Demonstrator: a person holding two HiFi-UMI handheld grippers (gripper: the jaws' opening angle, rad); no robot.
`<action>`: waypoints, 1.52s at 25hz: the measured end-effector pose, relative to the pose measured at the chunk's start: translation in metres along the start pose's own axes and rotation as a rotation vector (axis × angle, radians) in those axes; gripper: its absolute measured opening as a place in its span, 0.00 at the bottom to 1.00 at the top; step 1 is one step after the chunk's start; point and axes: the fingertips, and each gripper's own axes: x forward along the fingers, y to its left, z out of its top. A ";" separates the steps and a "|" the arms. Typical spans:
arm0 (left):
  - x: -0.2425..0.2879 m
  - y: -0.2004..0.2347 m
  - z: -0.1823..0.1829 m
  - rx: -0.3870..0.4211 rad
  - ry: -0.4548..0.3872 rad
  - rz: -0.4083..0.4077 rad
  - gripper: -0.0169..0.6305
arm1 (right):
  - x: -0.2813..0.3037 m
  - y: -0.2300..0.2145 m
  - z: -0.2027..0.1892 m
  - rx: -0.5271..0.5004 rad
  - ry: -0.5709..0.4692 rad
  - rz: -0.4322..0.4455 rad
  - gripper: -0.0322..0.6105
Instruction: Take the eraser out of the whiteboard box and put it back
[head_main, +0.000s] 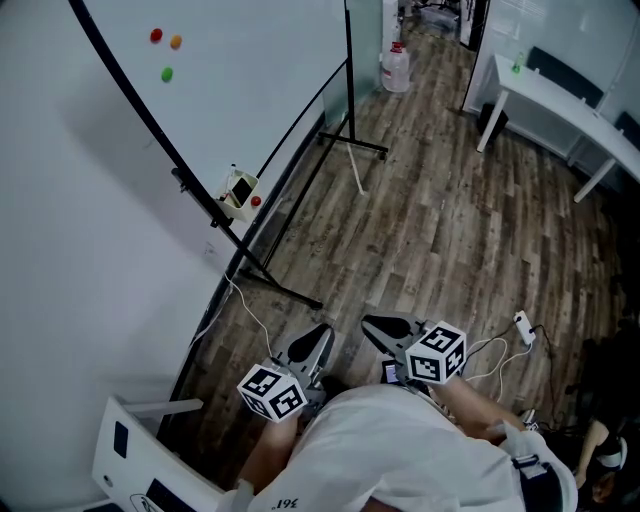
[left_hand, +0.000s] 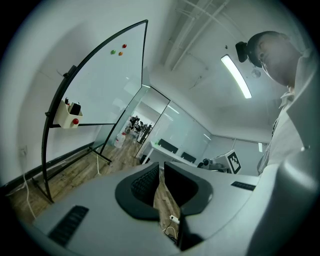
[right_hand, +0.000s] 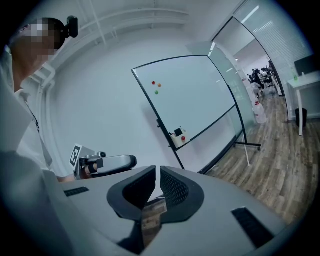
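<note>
Wood floor (head_main: 450, 230); eraser (head_main: 241, 187) in box (head_main: 230, 204) well beyond left claw (head_main: 318, 342), right claw (head_main: 385, 328), both together.

Brown wood planks are covering the floor (head_main: 450, 230), and a plain white wall (head_main: 80, 220) is running along its left side. A glass partition (head_main: 365, 30) is standing at the far end, with a water jug (head_main: 396, 68) sitting beside it. A white table (head_main: 560, 95) is standing at the right, a power strip (head_main: 524, 327) is lying on the planks, and a ceiling strip light (left_hand: 236, 75) is glowing overhead.
</note>
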 end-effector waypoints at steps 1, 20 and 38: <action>-0.001 0.002 0.001 -0.002 0.001 -0.001 0.06 | 0.002 0.001 0.000 -0.001 -0.001 -0.004 0.10; -0.053 0.058 0.010 -0.007 0.025 -0.014 0.10 | 0.068 0.028 -0.011 0.007 -0.003 -0.058 0.19; -0.075 0.091 0.014 -0.025 0.013 0.023 0.10 | 0.111 0.031 -0.013 0.006 0.023 -0.037 0.19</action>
